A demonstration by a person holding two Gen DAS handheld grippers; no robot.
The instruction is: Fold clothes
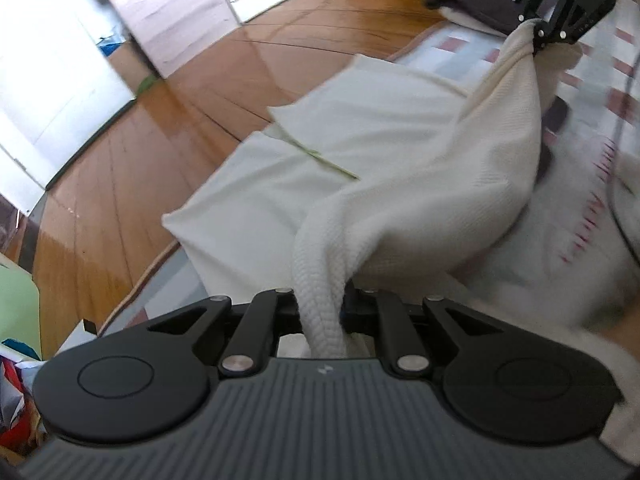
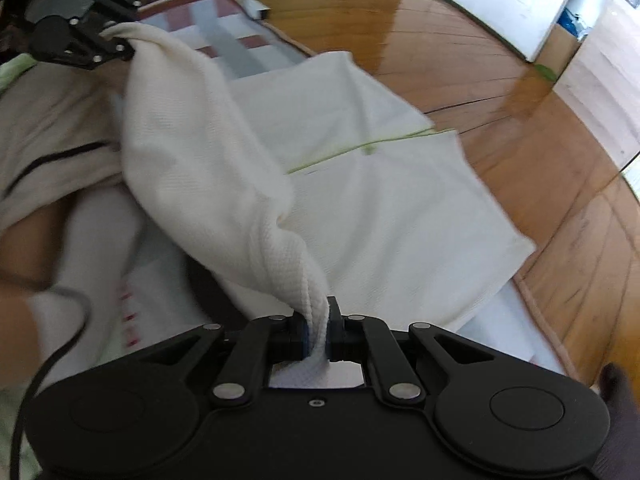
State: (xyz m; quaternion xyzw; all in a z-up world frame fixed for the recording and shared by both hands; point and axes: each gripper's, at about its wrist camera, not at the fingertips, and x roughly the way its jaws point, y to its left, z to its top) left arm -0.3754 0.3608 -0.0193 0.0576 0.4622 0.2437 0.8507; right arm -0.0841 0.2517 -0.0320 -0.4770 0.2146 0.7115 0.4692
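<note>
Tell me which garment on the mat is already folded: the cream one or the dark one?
The dark garment, lying as a neat stack at the mat's far end. The cream garment is spread out, pinched by both the left gripper and right gripper.

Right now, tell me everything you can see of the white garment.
The white garment is a cream, waffle-textured knit with a thin green line across it. Most of it lies flat on a patterned mat, one edge reaching over the wooden floor. Two bunched parts are lifted off the mat: the left gripper and the right gripper each have their jaws shut on one, and the cloth sags between them.
</note>
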